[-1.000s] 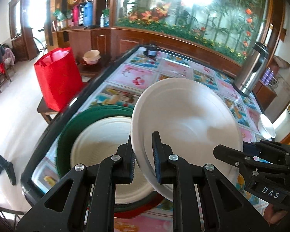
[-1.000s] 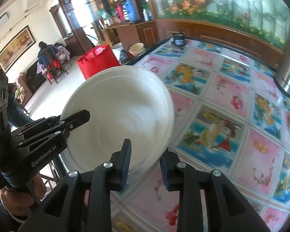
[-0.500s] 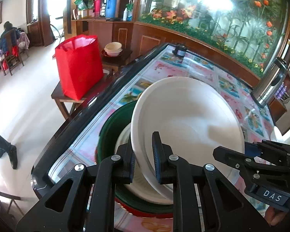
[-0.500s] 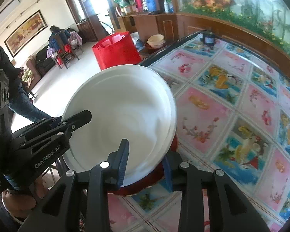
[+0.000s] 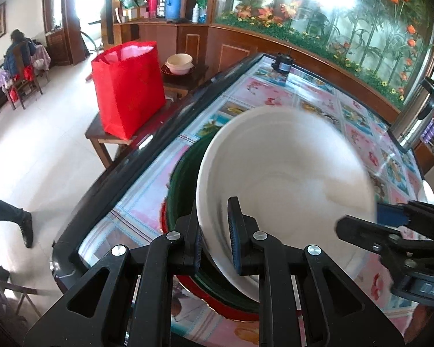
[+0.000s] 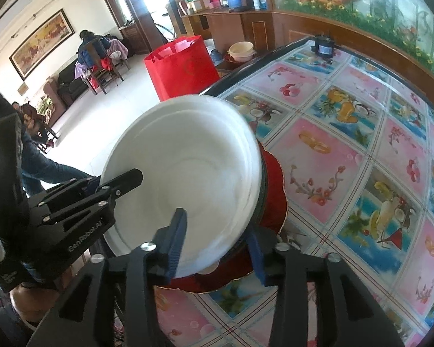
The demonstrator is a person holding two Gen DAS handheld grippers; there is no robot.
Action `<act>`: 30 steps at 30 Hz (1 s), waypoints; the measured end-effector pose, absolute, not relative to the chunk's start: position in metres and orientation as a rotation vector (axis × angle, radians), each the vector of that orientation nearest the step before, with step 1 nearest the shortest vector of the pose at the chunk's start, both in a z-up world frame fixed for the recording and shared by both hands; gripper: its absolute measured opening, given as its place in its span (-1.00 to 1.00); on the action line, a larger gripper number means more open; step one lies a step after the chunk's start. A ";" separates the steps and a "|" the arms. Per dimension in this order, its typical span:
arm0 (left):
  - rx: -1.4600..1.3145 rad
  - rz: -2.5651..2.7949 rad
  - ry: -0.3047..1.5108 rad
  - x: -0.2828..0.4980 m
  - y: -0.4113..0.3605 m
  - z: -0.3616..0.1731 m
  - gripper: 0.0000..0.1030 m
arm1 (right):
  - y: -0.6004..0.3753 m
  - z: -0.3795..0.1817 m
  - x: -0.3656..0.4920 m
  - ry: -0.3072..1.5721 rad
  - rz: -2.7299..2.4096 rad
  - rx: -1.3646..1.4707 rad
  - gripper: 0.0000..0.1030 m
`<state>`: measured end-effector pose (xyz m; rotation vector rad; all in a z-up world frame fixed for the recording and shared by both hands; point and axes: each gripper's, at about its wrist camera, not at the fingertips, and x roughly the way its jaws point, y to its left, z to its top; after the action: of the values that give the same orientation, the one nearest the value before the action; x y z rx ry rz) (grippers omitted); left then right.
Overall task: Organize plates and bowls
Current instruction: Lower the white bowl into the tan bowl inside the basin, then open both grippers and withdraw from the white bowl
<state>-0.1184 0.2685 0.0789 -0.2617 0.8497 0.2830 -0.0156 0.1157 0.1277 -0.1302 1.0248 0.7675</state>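
Here the left gripper [image 5: 215,238] is clamped on the white bowl's [image 5: 283,179] near rim, tilting it over the green bowl [image 5: 185,179] and red plate [image 6: 273,190]. The right gripper [image 6: 217,241] is opening, its pads off the rim between them. Beyond stands a red bag [image 5: 128,86].

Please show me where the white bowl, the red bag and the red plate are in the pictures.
white bowl [image 5: 286,173]: left wrist view, its inner surface.
red bag [image 5: 128,89]: left wrist view, middle of its front face.
red plate [image 6: 275,190]: right wrist view, the rim that shows beside the bowl.
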 end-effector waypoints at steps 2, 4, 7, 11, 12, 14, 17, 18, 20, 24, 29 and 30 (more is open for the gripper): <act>-0.265 0.296 0.840 -0.120 0.271 0.079 -0.68 | 0.109 0.130 -0.015 1.019 0.759 -0.109 0.12; -0.262 0.307 0.837 -0.120 0.273 0.077 -0.68 | 0.103 0.131 -0.015 1.016 0.749 -0.093 0.14; -0.259 0.312 0.832 -0.122 0.274 0.077 -0.57 | 0.094 0.130 -0.014 1.016 0.739 -0.071 0.16; -0.256 0.317 0.809 -0.122 0.273 0.080 -0.50 | 0.085 0.127 -0.015 1.020 0.730 -0.048 0.23; -0.246 0.320 0.800 -0.122 0.272 0.081 -0.48 | 0.083 0.126 -0.016 1.022 0.729 -0.040 0.25; -0.226 0.326 0.784 -0.122 0.269 0.083 -0.32 | 0.079 0.125 -0.016 1.029 0.726 -0.027 0.25; -0.194 0.363 0.762 -0.122 0.267 0.086 -0.13 | 0.074 0.122 -0.016 1.034 0.717 -0.017 0.27; -0.178 0.377 0.745 -0.123 0.266 0.087 -0.05 | 0.073 0.122 -0.017 1.035 0.717 -0.014 0.27; -0.179 0.365 0.713 -0.126 0.266 0.091 0.06 | 0.072 0.122 -0.018 1.035 0.719 -0.012 0.27; -0.187 0.368 0.687 -0.126 0.267 0.095 0.06 | 0.069 0.121 -0.019 1.033 0.721 -0.008 0.28; -0.162 0.398 0.649 -0.126 0.266 0.104 0.06 | 0.063 0.120 -0.020 1.031 0.712 0.002 0.30; -0.160 0.404 0.638 -0.128 0.265 0.107 0.06 | 0.061 0.120 -0.020 1.031 0.708 0.004 0.32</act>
<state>-0.1281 0.2652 0.1067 -0.1604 0.6385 0.4043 -0.0196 0.0614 0.1198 0.0042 1.0311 0.7078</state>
